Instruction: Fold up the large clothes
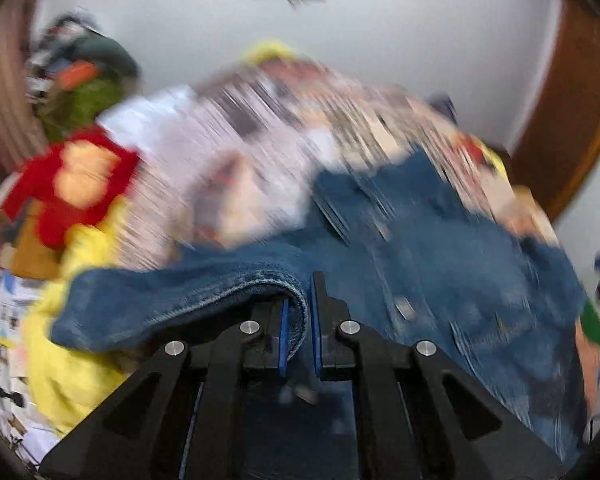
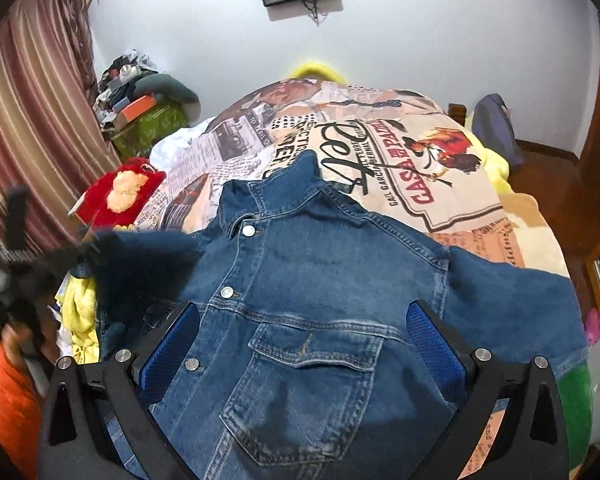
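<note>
Pinching a rolled denim edge between its blue pads, the left tool (image 1: 299, 322) held part of the jacket (image 1: 440, 264) up near the lens, the bed (image 1: 260, 120) beyond it blurred. In the right wrist view, the right tool (image 2: 302, 344) stood spread wide over the jacket's (image 2: 312, 280) buttoned front, which lay collar-far on the printed bedspread (image 2: 400, 148), a red plush toy (image 2: 120, 192) far left.
</note>
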`<state>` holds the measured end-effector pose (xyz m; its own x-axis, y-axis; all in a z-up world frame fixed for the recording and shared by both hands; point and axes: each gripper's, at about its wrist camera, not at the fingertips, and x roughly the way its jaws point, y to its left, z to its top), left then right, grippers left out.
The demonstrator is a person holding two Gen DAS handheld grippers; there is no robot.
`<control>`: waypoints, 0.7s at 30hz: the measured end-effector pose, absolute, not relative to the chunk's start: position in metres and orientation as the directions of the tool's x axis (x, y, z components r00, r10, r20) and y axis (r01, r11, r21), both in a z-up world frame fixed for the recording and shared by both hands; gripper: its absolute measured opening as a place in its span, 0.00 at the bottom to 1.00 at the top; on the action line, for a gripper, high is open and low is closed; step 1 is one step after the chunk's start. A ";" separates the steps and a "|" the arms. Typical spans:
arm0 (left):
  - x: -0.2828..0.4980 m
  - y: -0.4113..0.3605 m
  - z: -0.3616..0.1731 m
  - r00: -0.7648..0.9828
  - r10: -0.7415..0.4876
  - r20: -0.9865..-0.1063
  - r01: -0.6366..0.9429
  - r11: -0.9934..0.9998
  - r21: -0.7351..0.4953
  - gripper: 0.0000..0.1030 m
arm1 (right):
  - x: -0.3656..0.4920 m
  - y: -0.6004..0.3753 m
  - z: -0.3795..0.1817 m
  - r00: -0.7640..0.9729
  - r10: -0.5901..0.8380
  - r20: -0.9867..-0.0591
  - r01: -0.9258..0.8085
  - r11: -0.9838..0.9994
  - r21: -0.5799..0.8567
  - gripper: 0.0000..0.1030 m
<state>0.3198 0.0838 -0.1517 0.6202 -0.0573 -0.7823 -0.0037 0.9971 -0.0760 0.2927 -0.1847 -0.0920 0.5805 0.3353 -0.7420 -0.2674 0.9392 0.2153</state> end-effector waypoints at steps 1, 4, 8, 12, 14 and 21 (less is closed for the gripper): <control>0.320 0.071 -0.166 0.589 -0.073 -0.805 0.017 0.997 -0.078 0.08 | 0.290 -0.188 -0.092 0.582 0.333 -0.742 -0.263 0.940 0.215 1.00; 0.316 0.045 -0.202 0.502 -0.099 -0.859 0.069 0.995 -0.075 0.09 | 0.287 -0.196 -0.091 0.582 0.328 -0.744 -0.257 0.942 0.214 1.00; 0.304 0.032 -0.231 0.406 -0.141 -0.903 0.073 0.990 -0.122 0.18 | 0.284 -0.200 -0.096 0.576 0.314 -0.755 -0.249 0.947 0.204 1.00; 0.290 0.047 -0.226 0.400 -0.182 -0.898 0.032 0.982 -0.184 0.48 | 0.289 -0.200 -0.109 0.543 0.306 -0.782 -0.233 0.950 0.211 1.00; 0.282 0.066 -0.211 0.438 -0.195 -0.878 -0.006 0.975 -0.220 0.58 | 0.292 -0.199 -0.116 0.524 0.304 -0.796 -0.219 0.951 0.219 1.00; 0.266 0.163 -0.183 0.558 -0.193 -0.807 -0.219 0.904 -0.367 0.82 | 0.306 -0.180 -0.137 0.462 0.306 -0.832 -0.221 0.949 0.226 1.00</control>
